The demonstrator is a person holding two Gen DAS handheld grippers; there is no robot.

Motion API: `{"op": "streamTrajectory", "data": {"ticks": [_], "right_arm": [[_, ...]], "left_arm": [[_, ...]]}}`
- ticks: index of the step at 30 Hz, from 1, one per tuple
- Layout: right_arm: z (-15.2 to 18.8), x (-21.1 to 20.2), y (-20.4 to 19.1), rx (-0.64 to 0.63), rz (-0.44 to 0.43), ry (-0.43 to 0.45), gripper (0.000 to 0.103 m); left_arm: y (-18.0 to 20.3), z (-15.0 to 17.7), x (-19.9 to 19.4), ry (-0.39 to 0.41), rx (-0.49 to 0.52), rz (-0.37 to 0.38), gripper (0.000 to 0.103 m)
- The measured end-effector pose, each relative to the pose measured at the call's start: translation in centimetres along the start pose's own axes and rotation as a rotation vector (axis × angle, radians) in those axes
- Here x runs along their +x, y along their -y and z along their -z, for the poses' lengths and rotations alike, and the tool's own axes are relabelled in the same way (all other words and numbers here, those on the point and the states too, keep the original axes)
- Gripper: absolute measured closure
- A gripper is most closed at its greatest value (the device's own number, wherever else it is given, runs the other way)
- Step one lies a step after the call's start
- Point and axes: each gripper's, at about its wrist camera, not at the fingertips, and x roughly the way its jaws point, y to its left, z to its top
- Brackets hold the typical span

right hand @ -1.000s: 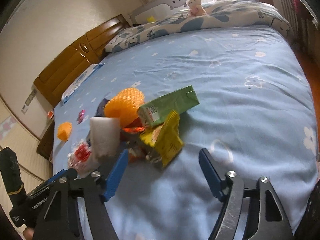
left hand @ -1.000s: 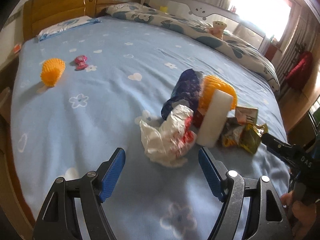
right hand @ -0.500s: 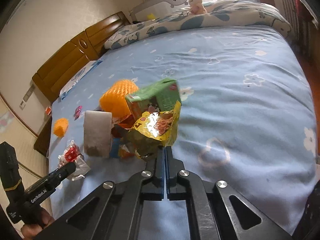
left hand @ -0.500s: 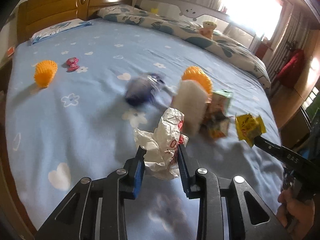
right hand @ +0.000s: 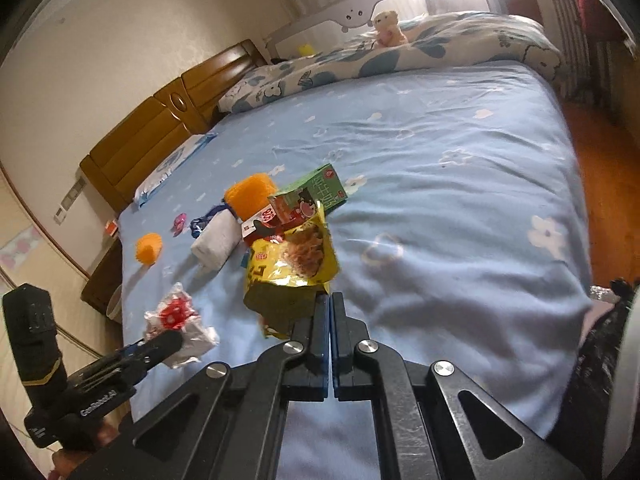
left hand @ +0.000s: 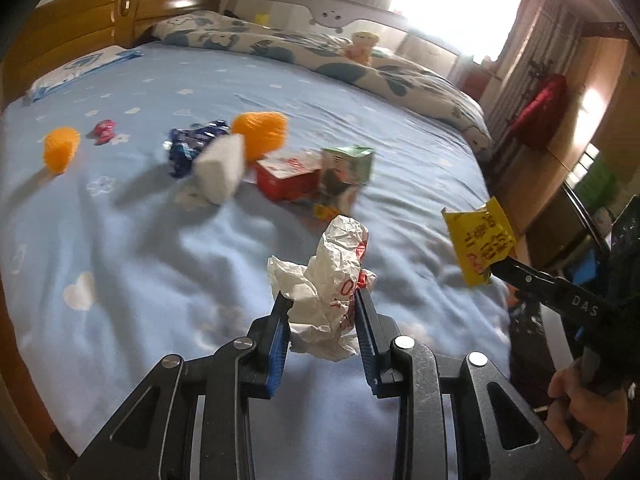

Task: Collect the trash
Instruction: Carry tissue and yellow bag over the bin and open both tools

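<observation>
left claw clamps white crumpled wrapper | right claw pinches yellow snack bag | above blue bedsheet

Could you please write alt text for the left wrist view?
The left claw is shut on a crumpled white wrapper above a blue bedsheet. At right, the right claw pinches a yellow snack bag. Behind lie a green carton, red box and orange foam nets.

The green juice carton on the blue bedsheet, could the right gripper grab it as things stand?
Probably not yet. The right gripper is shut on a crinkled yellow snack bag, so its jaws are occupied. The green juice carton itself lies uncovered behind the bag.
</observation>
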Motion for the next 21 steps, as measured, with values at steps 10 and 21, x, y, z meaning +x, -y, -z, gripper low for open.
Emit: {"op": "streamTrajectory", "data": {"ticks": [10,21], "right_arm": [[1.4,-5.7,2.3,0.017,0.036,0.045,0.103],[3.6,-11.4,5.7,0.077,0.089,0.099,0.103]], "left_arm": [[5.2,1.4,-1.2,-0.026,0.091,0.072,0.074],[11.3,2.3,-1.5,-0.061,0.198,0.156,0.074]]}}
